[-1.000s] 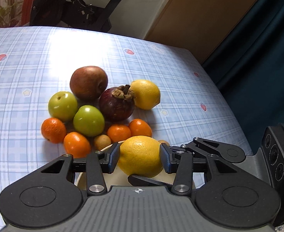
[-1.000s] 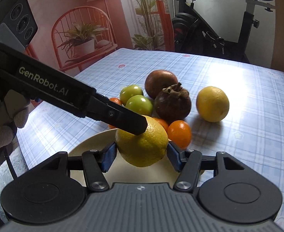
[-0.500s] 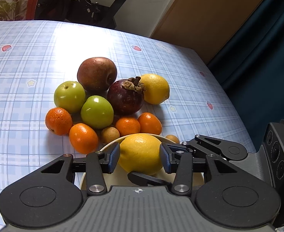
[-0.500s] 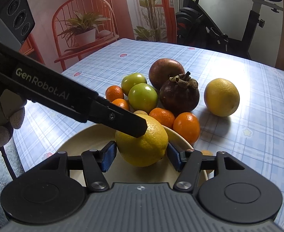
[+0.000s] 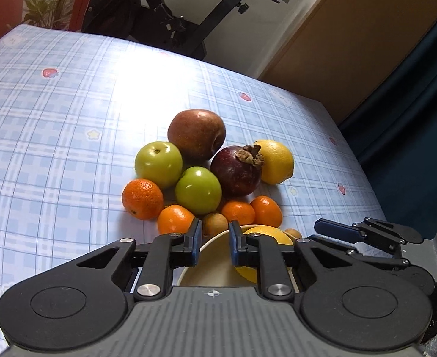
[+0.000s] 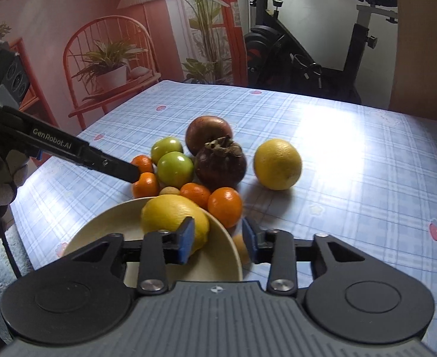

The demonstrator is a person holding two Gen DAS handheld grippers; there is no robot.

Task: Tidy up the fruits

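A yellow lemon (image 6: 171,215) lies in the cream bowl (image 6: 105,229); it also shows in the left wrist view (image 5: 270,233), behind my right finger. My right gripper (image 6: 217,242) is open and empty, just right of the lemon. My left gripper (image 5: 213,242) is open and empty over the bowl's rim (image 5: 215,238), its jaws a narrow gap apart. Beyond the bowl a fruit pile sits on the table: a red apple (image 5: 197,134), two green apples (image 5: 158,163), a dark mangosteen (image 5: 236,171), a second lemon (image 5: 276,162) and several tangerines (image 5: 142,198).
The blue checked tablecloth (image 5: 55,136) covers the table; its right edge drops off near a dark curtain (image 5: 411,119). An exercise bike (image 6: 307,47) stands behind the table. A small brown fruit (image 6: 240,248) lies beside the bowl.
Both grippers let go of the lemon, which now lies in the bowl. Both pulled back and up; the left gripper's jaws narrowed and shifted left of the lemon.
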